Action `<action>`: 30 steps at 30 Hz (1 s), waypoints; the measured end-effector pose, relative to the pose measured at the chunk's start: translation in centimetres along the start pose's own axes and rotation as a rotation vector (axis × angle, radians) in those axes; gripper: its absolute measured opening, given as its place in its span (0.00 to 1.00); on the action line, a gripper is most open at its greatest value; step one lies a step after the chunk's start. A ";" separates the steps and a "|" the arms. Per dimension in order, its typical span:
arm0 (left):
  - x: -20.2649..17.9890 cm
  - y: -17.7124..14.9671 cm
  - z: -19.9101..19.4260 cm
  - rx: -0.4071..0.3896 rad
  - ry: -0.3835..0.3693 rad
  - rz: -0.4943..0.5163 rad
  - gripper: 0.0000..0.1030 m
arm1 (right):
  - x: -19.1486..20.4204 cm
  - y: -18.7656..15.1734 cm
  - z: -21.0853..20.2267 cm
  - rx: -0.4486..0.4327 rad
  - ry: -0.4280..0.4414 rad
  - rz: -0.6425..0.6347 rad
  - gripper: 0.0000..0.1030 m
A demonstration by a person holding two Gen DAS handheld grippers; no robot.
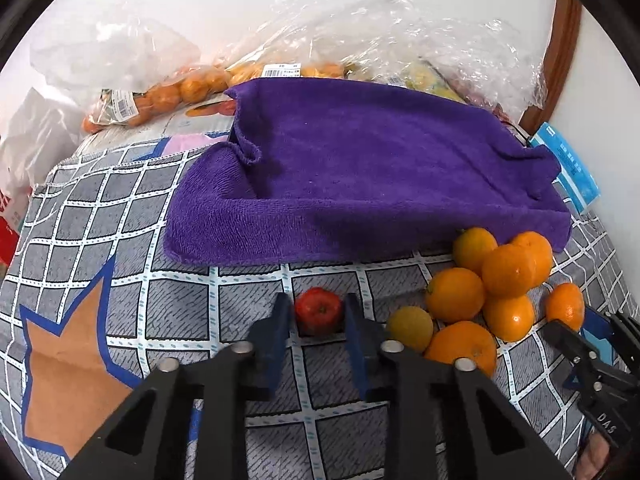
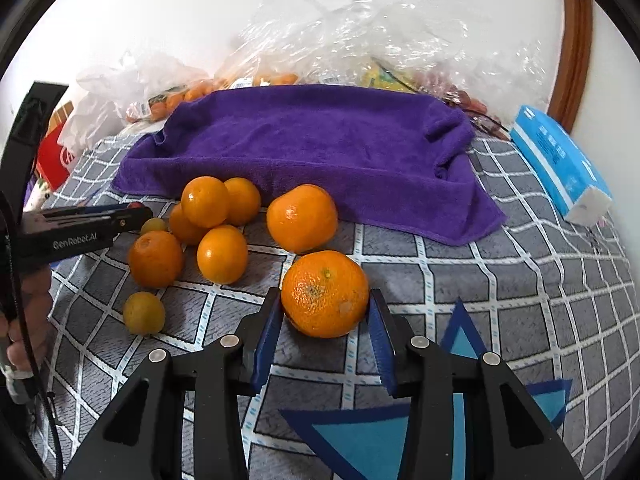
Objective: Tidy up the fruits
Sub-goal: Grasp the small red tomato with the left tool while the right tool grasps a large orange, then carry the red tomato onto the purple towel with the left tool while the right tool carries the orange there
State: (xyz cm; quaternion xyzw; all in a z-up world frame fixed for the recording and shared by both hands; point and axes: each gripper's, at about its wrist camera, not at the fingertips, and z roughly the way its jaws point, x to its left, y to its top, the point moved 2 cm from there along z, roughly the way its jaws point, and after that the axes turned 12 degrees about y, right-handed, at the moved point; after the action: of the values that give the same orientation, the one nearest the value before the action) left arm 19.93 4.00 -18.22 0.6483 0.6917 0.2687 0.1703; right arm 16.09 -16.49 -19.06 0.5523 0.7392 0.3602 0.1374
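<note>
Blue pads, left claw (image 1: 316,310): jaws apart, straddling the small red fruit (image 1: 319,310), which sits on the checked cloth (image 1: 176,312); contact looks close but I cannot tell if they pinch yet.
Right claw (image 2: 325,310): jaws apart around the big orange (image 2: 325,294), pads just beside its flanks, not clearly clamped.
Grip advice: centre each fruit between the pads, close gently, since the red one likely bruises.
Nearby: orange pile (image 1: 496,280) just right of the left claw.
Farther: purple towel (image 2: 320,148) draped over a shallow container, probably the destination.
Risk: nudging the pile loose.
</note>
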 end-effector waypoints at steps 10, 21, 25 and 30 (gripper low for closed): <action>0.6 -0.4 -1.2 0.004 -0.017 -0.027 0.23 | 0.0 -0.6 -2.9 -0.039 -0.018 0.009 0.41; 2.6 0.0 -5.3 -0.041 0.003 -0.077 0.23 | 0.1 1.7 -7.5 -0.134 -0.025 -0.016 0.41; 3.2 1.2 -6.8 -0.065 -0.011 -0.105 0.23 | 0.3 3.5 -8.9 -0.171 -0.045 -0.039 0.41; 3.9 2.8 -8.0 -0.093 0.001 -0.127 0.23 | 0.4 5.4 -10.0 -0.209 -0.032 -0.059 0.41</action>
State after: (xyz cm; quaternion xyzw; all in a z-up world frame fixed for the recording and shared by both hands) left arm 17.15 6.71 -9.75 0.5944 0.7182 0.2897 0.2167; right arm 13.81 -19.23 -8.32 0.5187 0.7111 0.4224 0.2164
